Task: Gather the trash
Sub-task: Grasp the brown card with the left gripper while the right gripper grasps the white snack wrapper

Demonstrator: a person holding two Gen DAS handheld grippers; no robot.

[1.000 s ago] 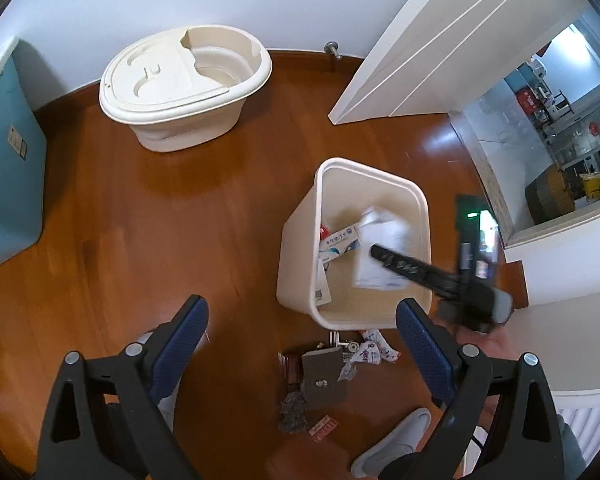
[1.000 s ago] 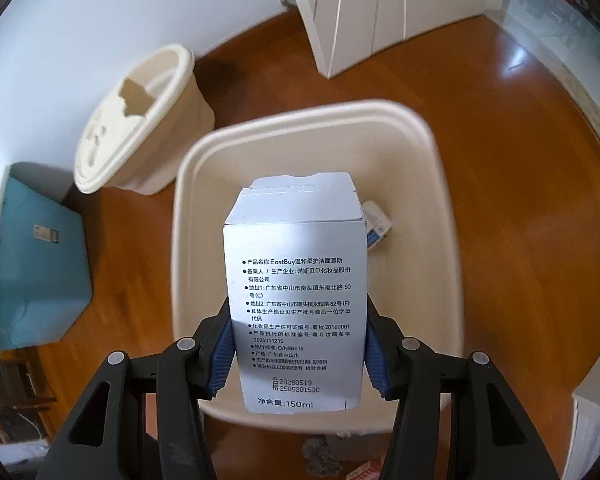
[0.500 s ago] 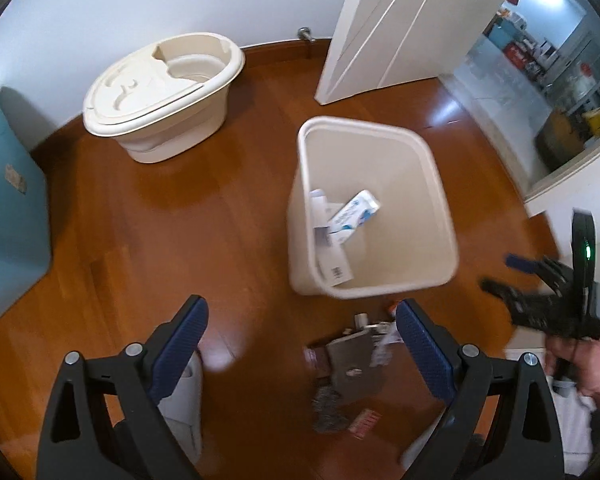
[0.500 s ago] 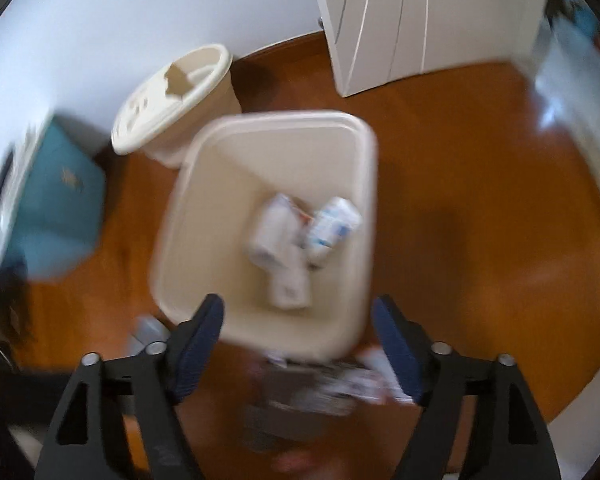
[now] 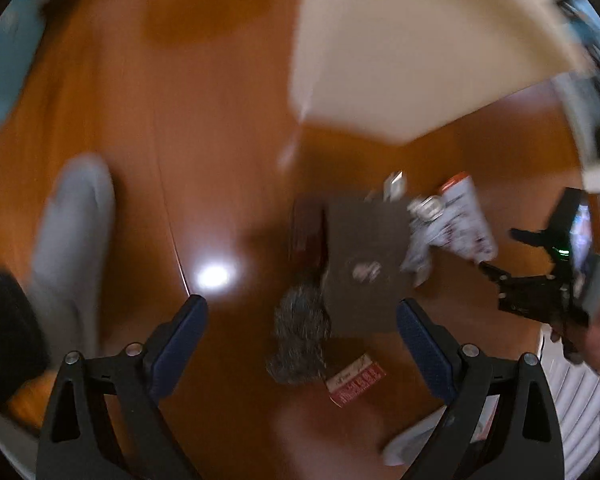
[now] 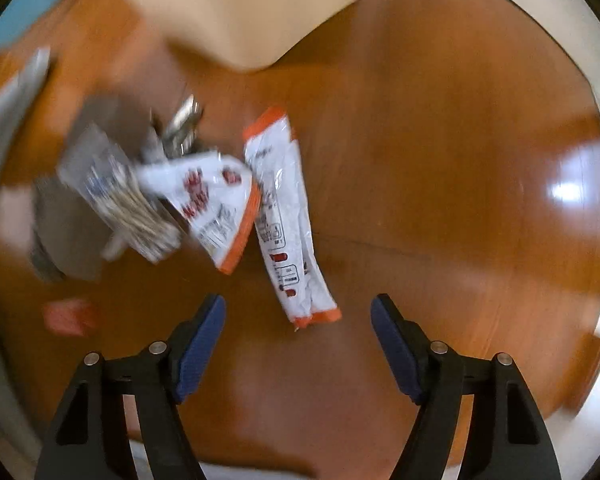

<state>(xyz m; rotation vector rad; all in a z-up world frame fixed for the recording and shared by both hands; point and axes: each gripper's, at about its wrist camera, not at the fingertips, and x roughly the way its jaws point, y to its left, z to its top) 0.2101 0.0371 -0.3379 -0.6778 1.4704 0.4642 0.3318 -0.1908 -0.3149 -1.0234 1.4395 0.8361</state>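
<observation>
Trash lies scattered on the wooden floor (image 5: 204, 128) in front of the cream bin (image 5: 412, 52), whose wall fills the top of both views. In the left wrist view, going left to right: a grey slipper (image 5: 74, 236), then a grey fuzzy clump (image 5: 300, 340) with a small red-and-white packet (image 5: 354, 378) just below it, a dark flat card (image 5: 366, 268) over the clump's upper edge, and crumpled white wrappers (image 5: 450, 224) touching the card's right side. Only this view shows the right gripper (image 5: 504, 254), hand-held at the far right, its jaws apart and empty. The right wrist view alone shows the wrappers clearly: a printed pouch (image 6: 116, 196), a white-and-orange wrapper (image 6: 212, 204) overlapping it, and a long white sachet (image 6: 288, 220) with orange ends, lying between the spread fingers. The left gripper (image 5: 300, 348) is also wide open, holding nothing. Both views are motion-blurred.
</observation>
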